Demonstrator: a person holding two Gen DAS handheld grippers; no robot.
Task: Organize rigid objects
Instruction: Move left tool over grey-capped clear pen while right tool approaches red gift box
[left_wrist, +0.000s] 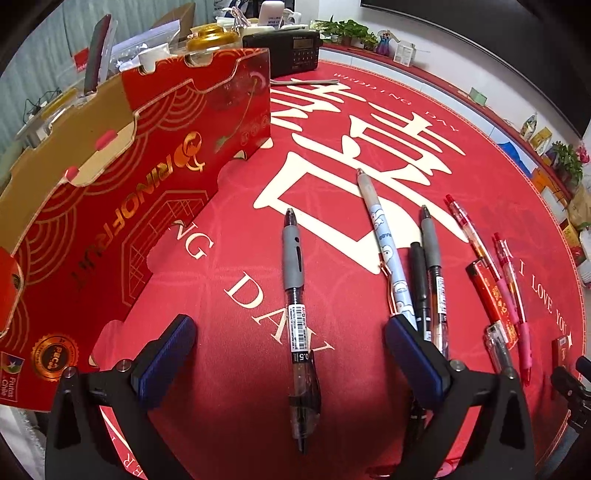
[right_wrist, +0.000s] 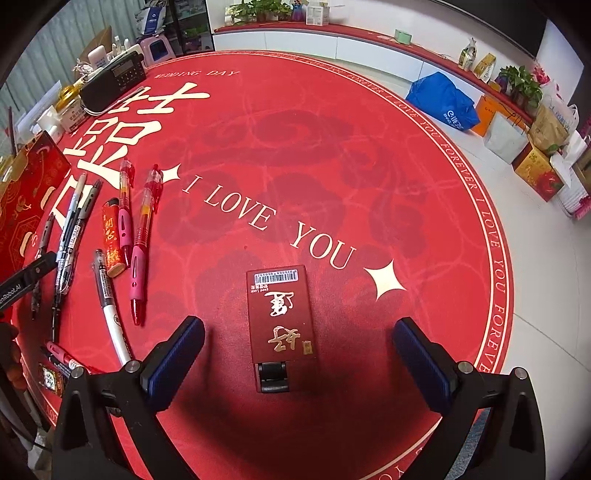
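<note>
My left gripper (left_wrist: 291, 350) is open, its jaws either side of a black gel pen with a grey grip (left_wrist: 297, 306) lying on the red mat. Right of it lie a pale blue pen (left_wrist: 384, 243), two dark pens (left_wrist: 430, 258), pink and red pens (left_wrist: 513, 291) and a red lighter (left_wrist: 493, 299). A red cardboard box (left_wrist: 122, 192) stands at the left. My right gripper (right_wrist: 299, 354) is open, its jaws either side of a flat red lighter with gold characters (right_wrist: 282, 321). The pens (right_wrist: 136, 236) lie to its left.
A black radio (left_wrist: 291, 48), jars and clutter stand behind the box. The round red mat (right_wrist: 332, 155) ends at a white floor (right_wrist: 546, 277) on the right, with bags and boxes (right_wrist: 443, 99) along the wall. The left gripper's body (right_wrist: 26, 277) shows at the left edge.
</note>
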